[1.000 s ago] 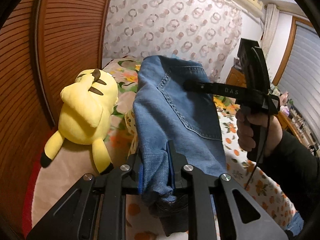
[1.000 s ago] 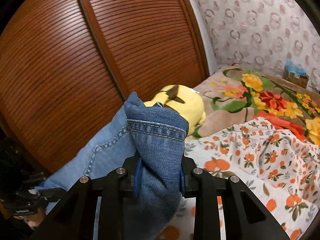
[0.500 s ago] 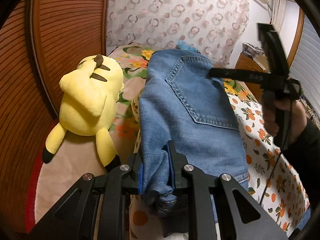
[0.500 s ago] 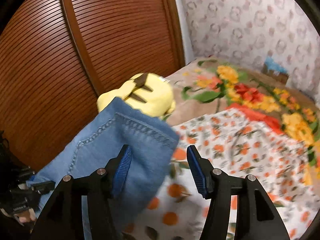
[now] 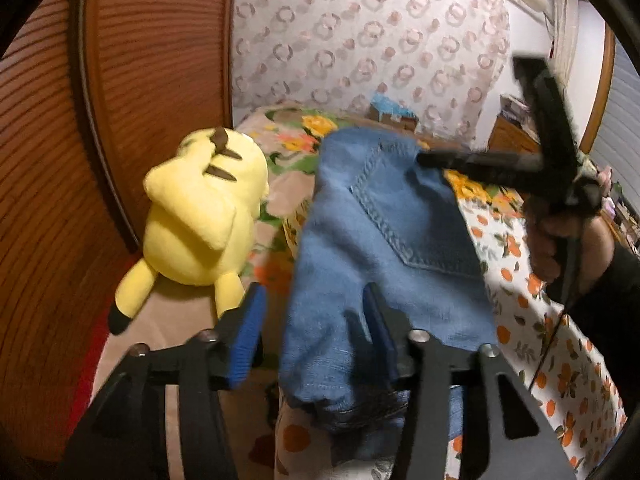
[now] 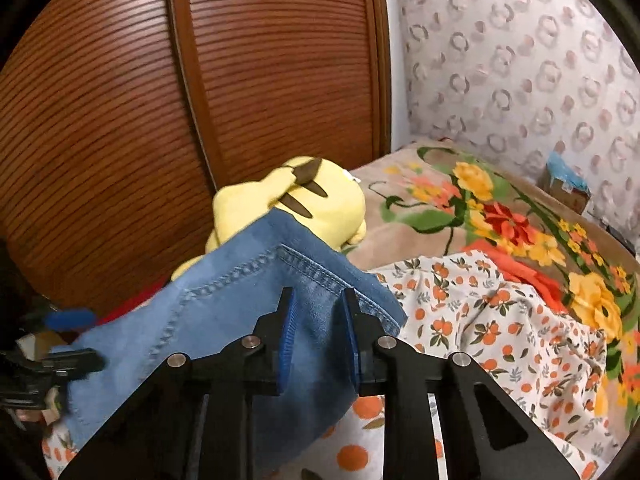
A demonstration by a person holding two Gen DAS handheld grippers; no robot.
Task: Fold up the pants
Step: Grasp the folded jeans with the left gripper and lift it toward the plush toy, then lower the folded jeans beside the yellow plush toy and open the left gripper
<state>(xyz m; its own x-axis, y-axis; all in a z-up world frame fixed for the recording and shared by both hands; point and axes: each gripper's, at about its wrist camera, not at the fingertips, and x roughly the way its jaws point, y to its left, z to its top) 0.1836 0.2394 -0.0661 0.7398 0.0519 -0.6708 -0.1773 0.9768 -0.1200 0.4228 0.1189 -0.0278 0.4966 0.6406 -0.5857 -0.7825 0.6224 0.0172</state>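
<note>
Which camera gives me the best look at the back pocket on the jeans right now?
Left wrist view: the back pocket on the jeans faces the camera, its stitched outline almost whole. Right wrist view shows only stitched seams at a shallow angle, partly behind the right gripper.

Both wrist views close, facing across bed [image 6: 460, 208]; share jeans [image 5: 384, 240], plush [image 5: 200, 216]
</note>
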